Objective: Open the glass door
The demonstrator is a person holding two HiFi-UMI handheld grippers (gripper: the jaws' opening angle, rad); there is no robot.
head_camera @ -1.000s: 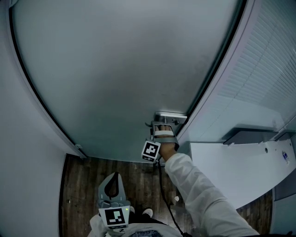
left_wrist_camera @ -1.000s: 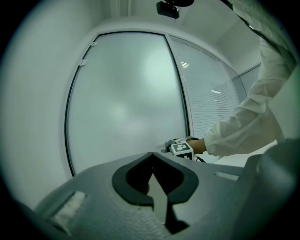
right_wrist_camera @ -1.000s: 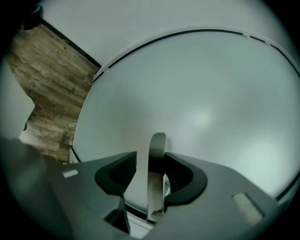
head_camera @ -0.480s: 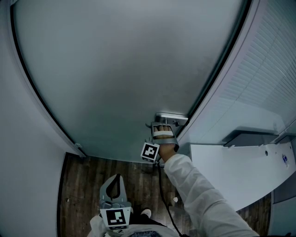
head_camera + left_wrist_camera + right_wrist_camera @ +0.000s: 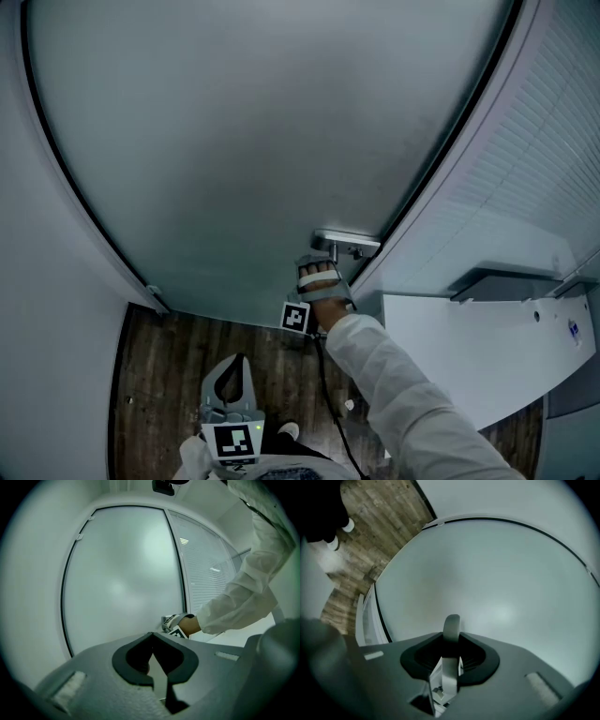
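Door handle: metal lever at right edge of frosted glass door; door looks closed, seam unclear. Your right gripper: jaws just closing, pinching door handle. Your left gripper: low over wood floor, jaws pressed together, empty.

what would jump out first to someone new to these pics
The big frosted glass door fills most of the head view. At its lower right edge the right gripper has just been closing its jaws on the metal door handle. The left gripper hangs shut and empty low over the wooden floor.
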